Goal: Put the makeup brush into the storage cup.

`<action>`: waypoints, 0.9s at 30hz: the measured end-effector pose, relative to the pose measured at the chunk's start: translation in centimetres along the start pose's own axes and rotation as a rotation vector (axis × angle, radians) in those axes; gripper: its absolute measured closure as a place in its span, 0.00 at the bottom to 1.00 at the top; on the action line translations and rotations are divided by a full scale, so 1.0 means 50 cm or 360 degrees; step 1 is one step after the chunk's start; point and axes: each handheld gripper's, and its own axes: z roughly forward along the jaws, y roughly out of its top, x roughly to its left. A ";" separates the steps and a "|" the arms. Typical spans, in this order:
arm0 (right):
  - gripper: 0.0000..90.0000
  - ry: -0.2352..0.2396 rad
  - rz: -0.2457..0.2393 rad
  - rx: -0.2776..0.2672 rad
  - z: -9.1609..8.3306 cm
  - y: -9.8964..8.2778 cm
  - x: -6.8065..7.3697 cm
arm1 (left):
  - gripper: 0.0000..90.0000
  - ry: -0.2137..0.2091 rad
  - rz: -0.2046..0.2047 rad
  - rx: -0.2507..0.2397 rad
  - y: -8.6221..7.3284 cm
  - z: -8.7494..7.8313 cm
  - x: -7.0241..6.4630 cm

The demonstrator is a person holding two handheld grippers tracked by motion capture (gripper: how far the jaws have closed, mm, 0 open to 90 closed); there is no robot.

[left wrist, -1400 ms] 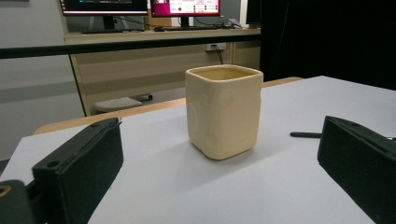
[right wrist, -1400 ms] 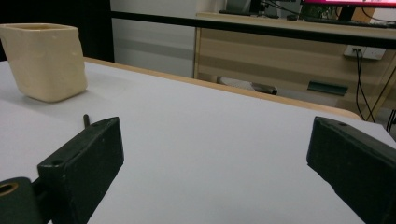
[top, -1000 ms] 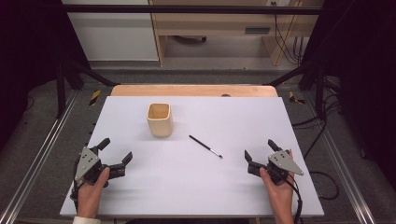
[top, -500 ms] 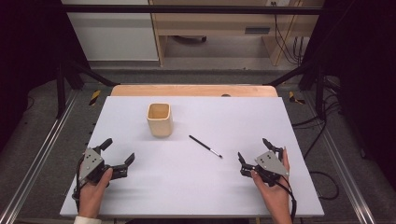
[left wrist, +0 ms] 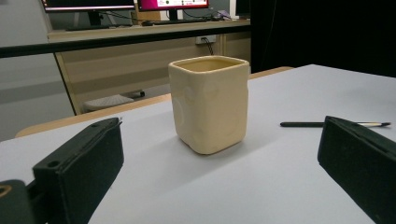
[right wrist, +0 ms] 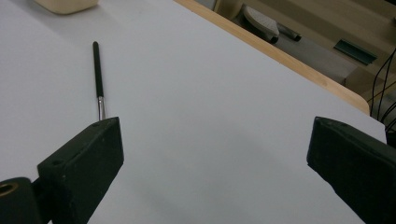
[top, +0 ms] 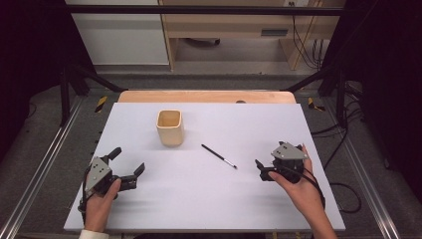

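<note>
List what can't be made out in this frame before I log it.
- Inside of the cream cup: left gripper view sits too low; the high view shows no contents clearly.
- Brush tip: right gripper view, hidden behind that gripper's jaw; too small in the high view.
- Right gripper: in the high view its grey plate and the hand cover the far jaw.

No text, label, brand or number can be read anywhere.
</note>
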 end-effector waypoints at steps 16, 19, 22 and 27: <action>0.05 0.0208 -0.0099 0.0186 0.052 0.044 -0.032 | 0.00 -0.0015 0.0026 0.0024 -0.002 0.004 -0.006; 0.06 0.0259 -0.0102 0.0225 0.065 0.052 -0.029 | 0.00 -0.0017 0.0039 0.0026 0.000 0.002 -0.010; 0.06 0.0285 -0.0113 0.0252 0.075 0.054 -0.026 | 0.00 -0.0019 0.0036 0.0018 0.001 0.002 -0.011; 0.06 0.0332 -0.0119 0.0297 0.098 0.061 -0.018 | 0.00 -0.0017 0.0033 0.0026 0.000 0.001 -0.010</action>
